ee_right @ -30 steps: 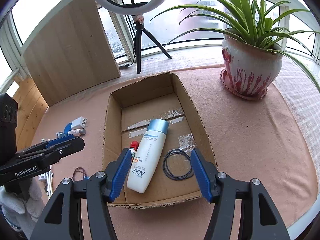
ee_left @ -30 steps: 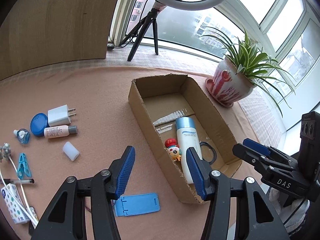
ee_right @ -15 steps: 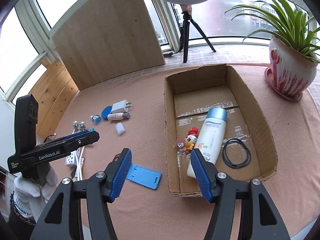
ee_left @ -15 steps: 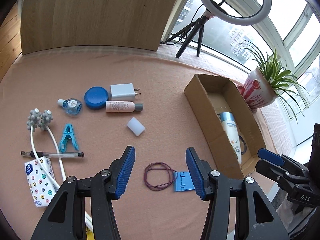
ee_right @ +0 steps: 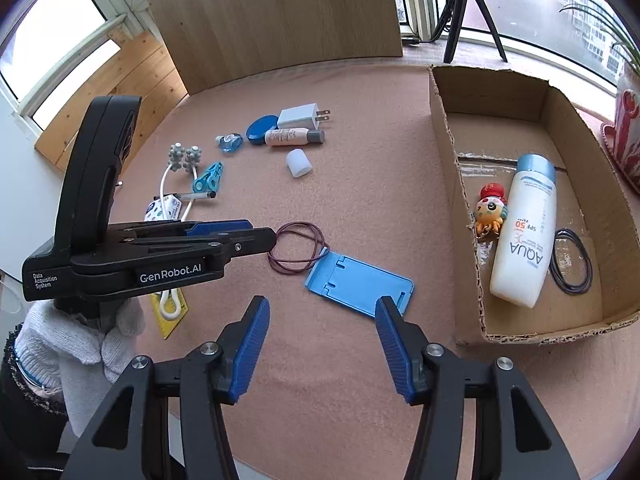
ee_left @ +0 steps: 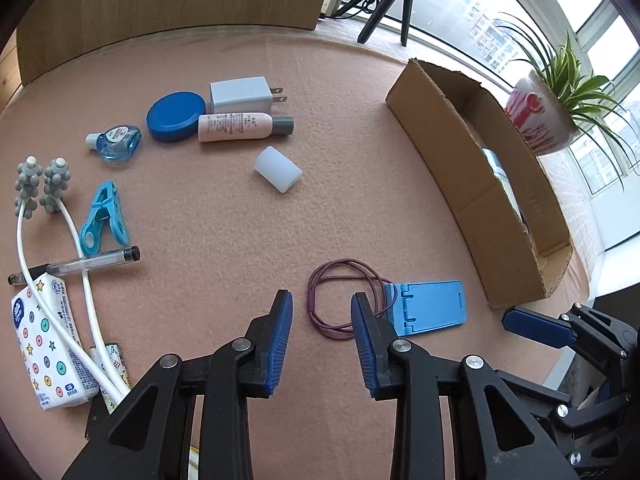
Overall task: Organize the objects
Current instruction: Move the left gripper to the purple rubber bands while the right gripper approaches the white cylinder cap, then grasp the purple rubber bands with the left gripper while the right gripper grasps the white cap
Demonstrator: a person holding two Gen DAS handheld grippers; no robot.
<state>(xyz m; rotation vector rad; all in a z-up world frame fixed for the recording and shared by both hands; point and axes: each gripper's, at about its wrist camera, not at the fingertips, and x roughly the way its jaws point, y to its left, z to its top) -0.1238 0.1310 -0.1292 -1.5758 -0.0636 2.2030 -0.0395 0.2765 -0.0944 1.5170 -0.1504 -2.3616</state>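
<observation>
A purple rubber band lies on the pink felt, touching a flat blue phone stand. My left gripper hovers over the band's left side with its jaws closing; the pads do not press on the band. In the right wrist view the left gripper points at the band. My right gripper hangs over the stand's near edge, its jaws closing with nothing gripped. The cardboard box at the right holds a sunscreen bottle, a small toy and black rings.
Loose items lie at the left: a white charger, blue lid, pink tube, eye-drop bottle, white cap, blue clip, pen, tissue pack and massager. A potted plant stands beyond the box.
Both views have swung left from the box to the felt and dropped lower. The left jaws have narrowed over the purple band; the right jaws have narrowed slightly.
</observation>
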